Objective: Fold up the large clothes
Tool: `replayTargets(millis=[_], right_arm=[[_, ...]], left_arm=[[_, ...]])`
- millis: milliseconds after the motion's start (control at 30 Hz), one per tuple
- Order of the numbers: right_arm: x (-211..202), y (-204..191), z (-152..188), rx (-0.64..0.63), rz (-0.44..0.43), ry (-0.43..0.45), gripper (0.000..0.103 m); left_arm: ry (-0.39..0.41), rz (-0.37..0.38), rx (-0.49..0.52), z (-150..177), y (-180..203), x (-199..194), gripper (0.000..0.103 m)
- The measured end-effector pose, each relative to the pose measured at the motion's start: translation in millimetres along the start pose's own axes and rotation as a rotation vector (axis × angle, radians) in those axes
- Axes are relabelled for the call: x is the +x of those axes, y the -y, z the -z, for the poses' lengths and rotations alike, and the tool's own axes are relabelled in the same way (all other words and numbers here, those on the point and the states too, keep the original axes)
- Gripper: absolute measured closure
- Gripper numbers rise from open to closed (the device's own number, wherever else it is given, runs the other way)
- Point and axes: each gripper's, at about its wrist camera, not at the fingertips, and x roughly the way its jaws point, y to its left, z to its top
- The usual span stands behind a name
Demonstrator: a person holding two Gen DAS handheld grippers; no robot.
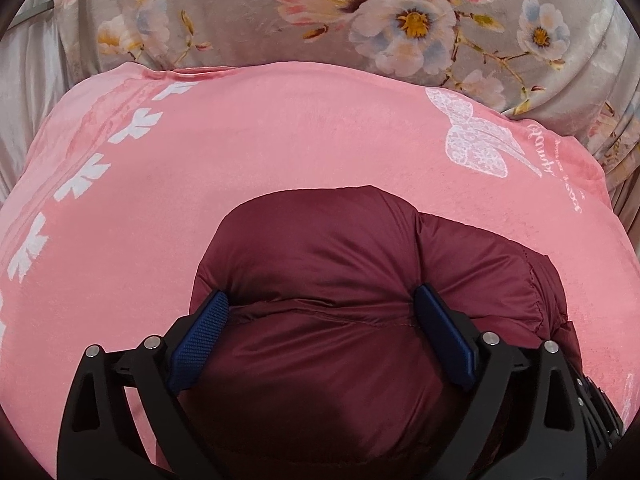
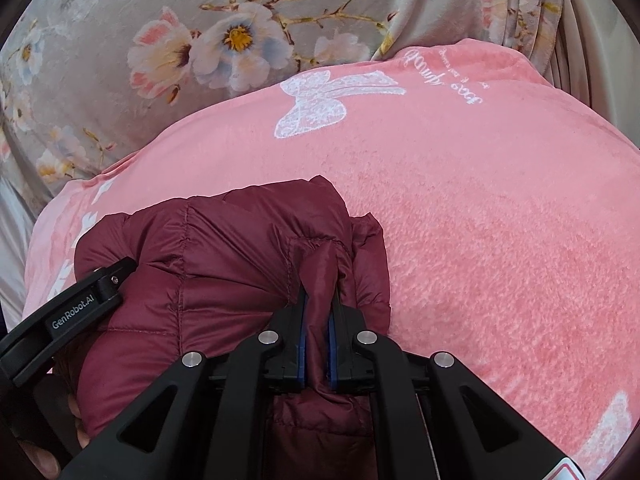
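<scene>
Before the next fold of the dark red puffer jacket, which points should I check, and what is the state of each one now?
1. Right gripper holds fabric: ok, jaws shut on a ridge of the maroon quilted puffer jacket.
2. Left gripper holds fabric: cannot tell, jaws stand wide with the jacket bulging between them.
3. Jacket rests on the pink fleece blanket with white butterfly print: ok.
4. Jacket is bundled compactly: ok, it sits as a rounded lump.
5. Blanket lies fairly flat under the jacket: ok where visible.
6. Jacket stays off the grey floral bedsheet: ok.
</scene>
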Motion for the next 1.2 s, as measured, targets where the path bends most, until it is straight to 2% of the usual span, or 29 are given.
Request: replayTargets(millis=[367,500,567,633,733,833,933,1000,1067,1200], right_arm=[[6.0,3.7,0.4,0.023,-0.029,-0.018,0.098],[5.5,16.5,0.1,0.080,-0.111,-0.021,0.096],[-5.1,21.9,1.7,0.082,-0.127,-0.023,0.096],[-36.9,22.4,9.9,0.023,-0.121,0.004,0.089],[-85.4,22.4,30.9,-0.079,-0.126,0.041,0.089],[-115.3,20.4,56.5,-0.156,-0.142,0.029,0.089],[-117.5,20.3,78.0,-0.175,-0.137,-0.025,0.090],[-111.3,21.4,93.4,-0.191,-0.092,-0.053,0.093],[-105.3,24.9,101.2,-0.177,-0.080,-0.071,0.097],[-98.0,30.5,103.4,-0.137,-0.090,-0.097,0.098]], left_arm=[[0.017,-0.035,0.012,4.6,3.7,7.6,0.006],[0.013,-0.027,0.007,4.5,2.3,7.4,0.006],[-0.004,-0.006,0.002,5.5,-2.6,2.7,0.006],[-0.025,0.032,-0.009,10.4,-12.9,-13.8,0.007],[-0.008,0.080,-0.030,24.8,-28.8,-51.9,0.007],[-0.010,0.090,-0.018,47.8,-35.0,-81.0,0.007],[-0.057,0.076,0.007,75.3,-34.8,-88.7,0.008],[-0.077,0.064,0.015,91.3,-36.1,-89.8,0.008],[-0.068,0.052,0.006,100.4,-39.6,-92.1,0.007],[-0.064,0.047,0.011,108.1,-43.0,-88.4,0.006]])
